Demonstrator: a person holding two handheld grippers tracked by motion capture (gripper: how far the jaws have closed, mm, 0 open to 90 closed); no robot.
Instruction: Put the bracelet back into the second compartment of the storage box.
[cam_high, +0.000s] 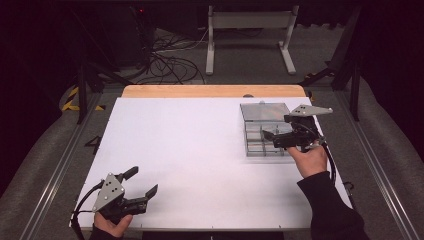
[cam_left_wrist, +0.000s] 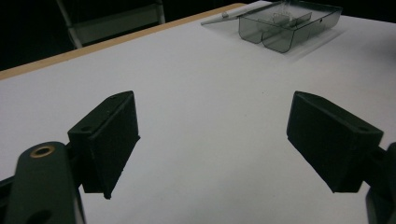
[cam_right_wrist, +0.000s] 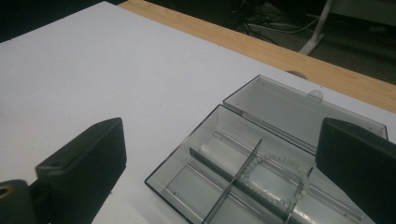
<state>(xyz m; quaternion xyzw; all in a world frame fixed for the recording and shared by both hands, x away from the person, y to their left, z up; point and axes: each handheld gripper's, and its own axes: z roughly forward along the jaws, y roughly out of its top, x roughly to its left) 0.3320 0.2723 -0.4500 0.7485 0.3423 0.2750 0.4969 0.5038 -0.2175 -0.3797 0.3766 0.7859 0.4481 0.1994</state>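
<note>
Clear plastic box (cam_right_wrist: 261, 168), unlabelled, white bead bracelet (cam_right_wrist: 280, 179) inside, lid (cam_right_wrist: 299, 109) open.

Both left gripper (cam_high: 142, 184) and right gripper (cam_high: 267, 137) hold jaws wide apart.

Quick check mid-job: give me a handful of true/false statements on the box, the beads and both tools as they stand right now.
1. The clear box has its lid folded open and lying flat behind it. True.
2. The white bead bracelet lies on the bare table beside the box. False: it lies inside a compartment of the box.
3. The right tool grips the bracelet. False: its jaws stand wide apart with nothing between them, above the box.
4. The left tool is open with nothing between its jaws, at the near left of the table, far from the box. True.
5. The box has one undivided space. False: dividers split it into compartments.
</note>
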